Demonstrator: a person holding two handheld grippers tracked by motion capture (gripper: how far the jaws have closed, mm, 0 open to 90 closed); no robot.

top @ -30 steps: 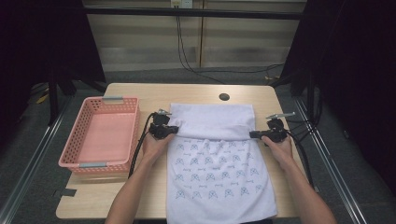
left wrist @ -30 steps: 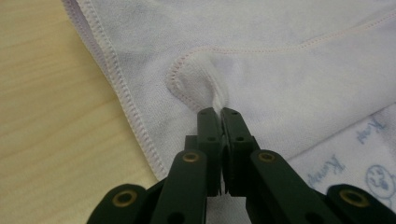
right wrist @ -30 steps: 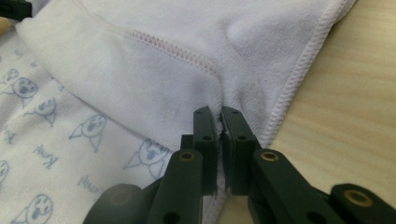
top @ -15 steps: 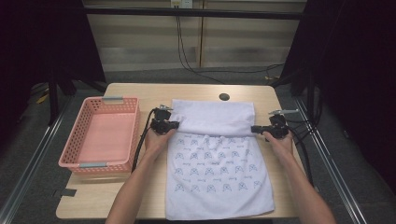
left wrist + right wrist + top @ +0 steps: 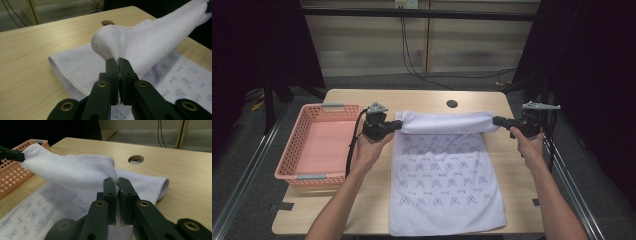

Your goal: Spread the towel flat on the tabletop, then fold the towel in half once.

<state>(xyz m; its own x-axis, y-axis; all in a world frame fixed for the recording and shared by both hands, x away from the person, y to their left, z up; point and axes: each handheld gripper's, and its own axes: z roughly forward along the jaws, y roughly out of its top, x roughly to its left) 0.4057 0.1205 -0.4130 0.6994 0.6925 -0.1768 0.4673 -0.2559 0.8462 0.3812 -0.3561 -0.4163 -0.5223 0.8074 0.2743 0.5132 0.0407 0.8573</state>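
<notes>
Jaws of L gripper (image 5: 117,60) & R gripper (image 5: 117,180) clamp towel (image 5: 447,175) corners (far edge lifted off table (image 5: 362,200)).

White towel (image 5: 444,175) w/ blue print, pink basket (image 5: 292,160), wood-tone table (image 5: 362,200).

Left gripper (image 5: 396,125) and right gripper (image 5: 498,121) clamp the towel's (image 5: 444,175) far edge (raised); basket (image 5: 292,150) beside.

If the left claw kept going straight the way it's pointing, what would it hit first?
The left claw points across at the right claw; it already pinches the white towel, so more towel comes first, then probably that claw. Depth is unclear.
</notes>
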